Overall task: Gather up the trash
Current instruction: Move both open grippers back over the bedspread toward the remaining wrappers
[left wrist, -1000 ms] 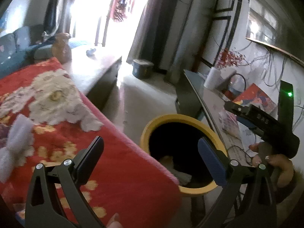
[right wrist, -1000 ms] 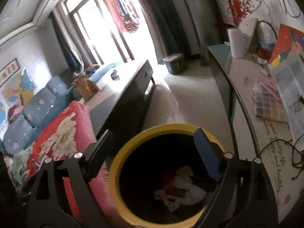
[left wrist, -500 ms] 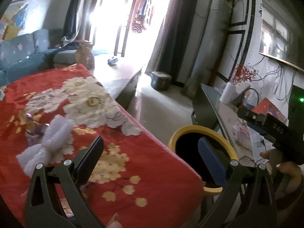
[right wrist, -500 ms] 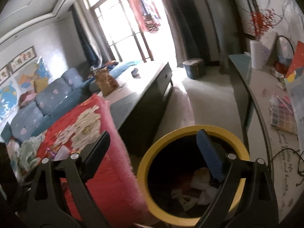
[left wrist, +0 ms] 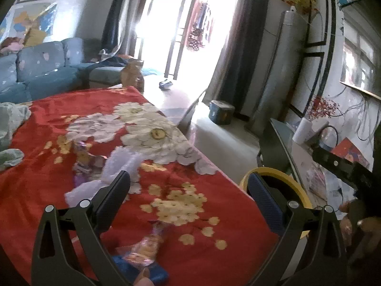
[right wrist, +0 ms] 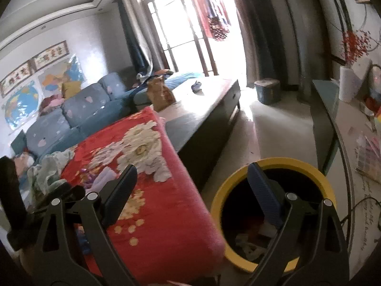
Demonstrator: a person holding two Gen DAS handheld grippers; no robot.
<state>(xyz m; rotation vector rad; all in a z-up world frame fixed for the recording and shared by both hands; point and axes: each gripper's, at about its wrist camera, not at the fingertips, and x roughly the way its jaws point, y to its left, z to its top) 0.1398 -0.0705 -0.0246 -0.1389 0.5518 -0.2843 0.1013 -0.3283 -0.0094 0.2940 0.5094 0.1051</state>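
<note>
Ahead of the left gripper (left wrist: 188, 193), crumpled white tissue (left wrist: 119, 166) and purple foil wrappers (left wrist: 83, 159) lie on the red floral blanket (left wrist: 190, 250), off its left finger. Its jaws stand wide, empty. The right gripper (right wrist: 190, 188), jaws having just been opening, empty, hangs over the yellow-rimmed bin (right wrist: 307, 166) of scraps. Next: likely reaching for the tissue.

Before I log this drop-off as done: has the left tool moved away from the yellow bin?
Yes. The left tool has swung left: the yellow bin, earlier between its fingers, now sits at the right finger, with the red cloth ahead.
</note>
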